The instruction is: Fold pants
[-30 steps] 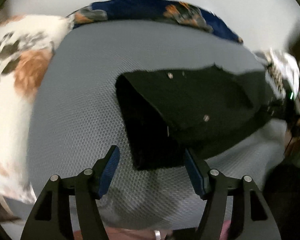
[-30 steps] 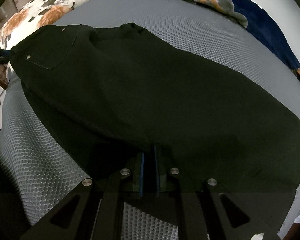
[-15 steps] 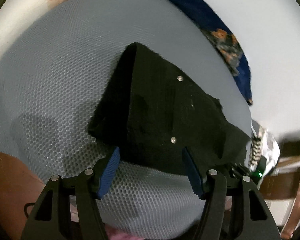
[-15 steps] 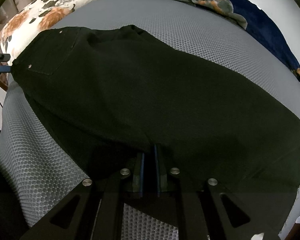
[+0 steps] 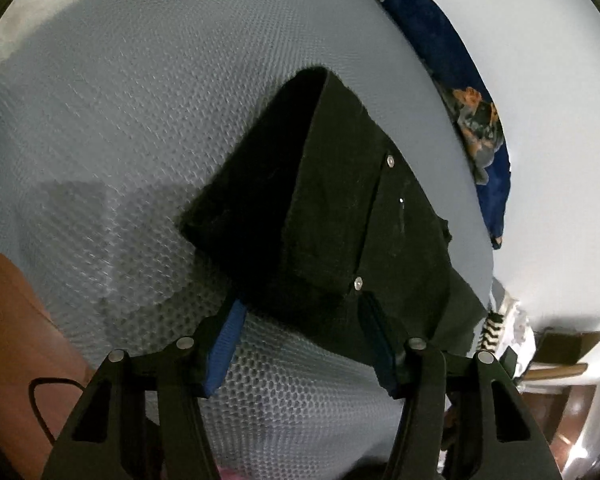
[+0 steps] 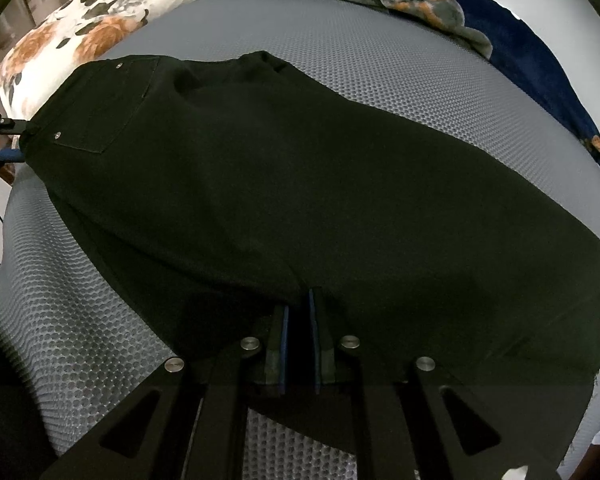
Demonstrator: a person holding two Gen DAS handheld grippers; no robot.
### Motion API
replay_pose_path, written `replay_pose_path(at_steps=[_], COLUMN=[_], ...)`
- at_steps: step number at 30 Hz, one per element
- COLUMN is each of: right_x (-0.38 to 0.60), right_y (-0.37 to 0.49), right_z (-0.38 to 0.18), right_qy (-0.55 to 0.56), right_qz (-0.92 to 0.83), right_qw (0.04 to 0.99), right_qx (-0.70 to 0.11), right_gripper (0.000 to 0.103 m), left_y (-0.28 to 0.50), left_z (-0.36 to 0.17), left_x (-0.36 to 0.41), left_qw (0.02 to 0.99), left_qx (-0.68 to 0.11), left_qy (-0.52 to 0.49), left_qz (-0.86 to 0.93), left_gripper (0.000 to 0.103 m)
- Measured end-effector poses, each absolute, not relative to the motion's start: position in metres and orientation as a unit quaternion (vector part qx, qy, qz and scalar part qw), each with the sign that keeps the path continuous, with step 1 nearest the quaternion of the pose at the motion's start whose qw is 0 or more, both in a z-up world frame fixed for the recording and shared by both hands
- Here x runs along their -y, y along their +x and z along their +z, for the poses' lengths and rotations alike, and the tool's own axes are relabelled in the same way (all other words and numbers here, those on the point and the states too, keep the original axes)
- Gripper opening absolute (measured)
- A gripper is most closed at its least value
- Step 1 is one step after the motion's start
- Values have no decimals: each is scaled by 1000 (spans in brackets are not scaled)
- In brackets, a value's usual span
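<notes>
Black pants (image 6: pixel 284 184) lie spread across a grey honeycomb-mesh mattress (image 6: pixel 380 80), back pocket with rivets at the far left. My right gripper (image 6: pixel 298 312) is shut on a fold of the fabric at the near edge, mid-leg. In the left wrist view the waistband corner of the pants (image 5: pixel 340 216) is raised off the mattress (image 5: pixel 120 120) and reaches between the blue pads of my left gripper (image 5: pixel 300 316). Its jaws are closing around the corner, with gaps still showing beside the cloth. The left gripper (image 6: pixel 4 144) also shows at the waistband in the right wrist view.
A white floral pillow (image 6: pixel 80 28) lies at the far left of the bed. A navy floral blanket (image 6: pixel 480 20) runs along the far edge. Brown floor with a black cable (image 5: pixel 40 400) lies beside the mattress, and clutter (image 5: pixel 500 328) at its right.
The left gripper has rolled and come down onto the waistband corner, which now sits between its narrowing jaws. The right gripper and its fold have not moved.
</notes>
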State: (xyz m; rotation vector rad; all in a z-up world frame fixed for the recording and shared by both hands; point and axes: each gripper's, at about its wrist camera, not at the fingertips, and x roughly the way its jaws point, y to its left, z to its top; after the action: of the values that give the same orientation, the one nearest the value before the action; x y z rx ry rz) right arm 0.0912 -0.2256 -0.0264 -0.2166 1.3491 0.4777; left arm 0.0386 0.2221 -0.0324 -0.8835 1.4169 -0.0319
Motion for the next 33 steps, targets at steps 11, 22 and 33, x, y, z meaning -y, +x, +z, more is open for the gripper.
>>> replay_pose_path(at_steps=[11,22,33], right_x=[227,212,213], right_y=[91,71,66], right_z=[0,-7,-24], right_qy=[-86,-58,-45], right_qz=[205,208,216], right_qw=[775,763,745], right_qx=[-591,-609,-630], right_gripper=[9,9,10], left_y=[67,83,69], left_z=[-10,-19,-48], left_x=[-220,-223,-220], left_qw=[725,754,739], left_qx=[-582,-607,-645], left_qy=[-367,-237,-183], left_qz=[-41,-86,-69], left_gripper=[15,15,20])
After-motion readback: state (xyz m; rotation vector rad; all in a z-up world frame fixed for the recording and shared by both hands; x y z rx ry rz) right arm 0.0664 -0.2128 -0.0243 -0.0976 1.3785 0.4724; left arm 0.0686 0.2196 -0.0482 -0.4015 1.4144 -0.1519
